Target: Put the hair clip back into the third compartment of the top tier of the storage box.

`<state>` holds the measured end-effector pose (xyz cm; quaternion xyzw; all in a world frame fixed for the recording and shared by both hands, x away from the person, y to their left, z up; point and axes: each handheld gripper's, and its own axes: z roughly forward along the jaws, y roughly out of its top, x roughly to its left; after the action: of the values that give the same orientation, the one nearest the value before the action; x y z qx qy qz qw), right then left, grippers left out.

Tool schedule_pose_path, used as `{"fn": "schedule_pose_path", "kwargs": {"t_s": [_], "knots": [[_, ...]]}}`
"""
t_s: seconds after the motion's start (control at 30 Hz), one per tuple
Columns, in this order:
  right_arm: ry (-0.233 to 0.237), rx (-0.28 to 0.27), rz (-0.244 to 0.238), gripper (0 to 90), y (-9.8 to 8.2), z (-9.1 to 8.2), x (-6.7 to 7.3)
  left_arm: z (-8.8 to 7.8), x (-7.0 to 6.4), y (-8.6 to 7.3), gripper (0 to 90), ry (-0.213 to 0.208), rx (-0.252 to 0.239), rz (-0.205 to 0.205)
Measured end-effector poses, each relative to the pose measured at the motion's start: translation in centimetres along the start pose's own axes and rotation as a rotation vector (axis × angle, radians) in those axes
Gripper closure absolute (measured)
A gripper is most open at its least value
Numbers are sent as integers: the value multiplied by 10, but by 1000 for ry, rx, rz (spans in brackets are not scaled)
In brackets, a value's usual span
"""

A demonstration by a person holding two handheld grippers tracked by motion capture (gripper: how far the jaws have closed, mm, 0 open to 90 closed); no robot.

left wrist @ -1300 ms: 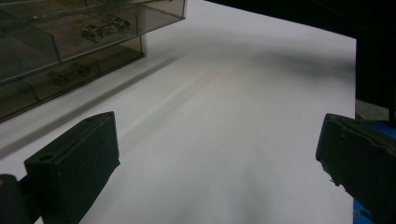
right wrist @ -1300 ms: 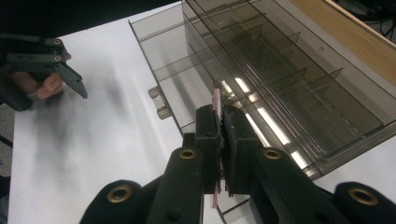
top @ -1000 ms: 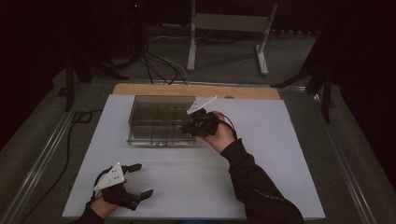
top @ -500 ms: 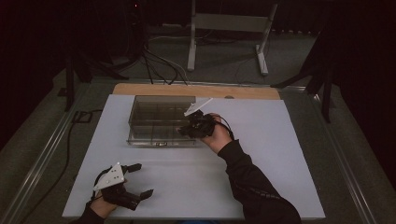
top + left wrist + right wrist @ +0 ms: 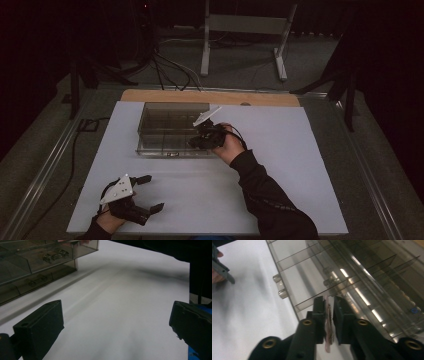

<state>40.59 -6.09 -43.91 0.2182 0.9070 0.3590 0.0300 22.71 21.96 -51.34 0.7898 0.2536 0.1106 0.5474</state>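
One big white board (image 5: 300,175) is covering most of the table, and the clear plastic organizer box (image 5: 170,129) is sitting on it just above the middle of the high view, its dividers splitting it into small compartments. Some of those hold small metal parts (image 5: 53,256), seen at the upper left of the left gripper view.

Over the box's lower right corner the right gripper (image 5: 196,141) is hovering, pointing down toward the near compartments. Its jaws are standing close together with a thin pinkish piece (image 5: 328,322) between them; they have just been easing apart a little, and the piece is hanging in the narrow gap, at the lower middle of the right gripper view, right above the box's front wall. Whether the pads are pressing it at this moment I cannot tell for sure.

At the lower left of the high view the left gripper (image 5: 150,192) is resting low over the bare board, jaws spread wide, nothing between them.

To my eye the step in hand is dropping the piece into a front compartment. Next the jaws need to part further directly over that cell, so the piece is falling inside the wall and not onto the board.
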Motion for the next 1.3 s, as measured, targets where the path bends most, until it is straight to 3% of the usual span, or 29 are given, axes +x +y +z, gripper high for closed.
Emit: {"fn": "schedule_pose_path", "kwargs": {"t_s": [0.07,0.13,0.43,0.57,0.67,0.97,1.23,1.3], "knots": [[-1,-6,7,765,0,0,-1,0,0,0,5,1,2,3],[0,-20,28,689,0,-3,-3,0,0,0,5,0,-3,4],[-38,-77,11,552,2,-20,-1,0,0,0,5,2,-1,-1],[-48,-132,19,390,3,-34,2,0,0,0,5,1,-1,-4],[-52,-146,22,366,2,-38,4,0,0,0,5,1,4,3],[-82,-199,53,150,-6,-55,8,1,0,0,5,0,3,-5],[-82,-234,51,74,-18,-70,9,2,0,0,5,-3,6,-1],[-86,-236,46,4,-24,-75,8,1,1,-1,5,-3,5,-8]]}}
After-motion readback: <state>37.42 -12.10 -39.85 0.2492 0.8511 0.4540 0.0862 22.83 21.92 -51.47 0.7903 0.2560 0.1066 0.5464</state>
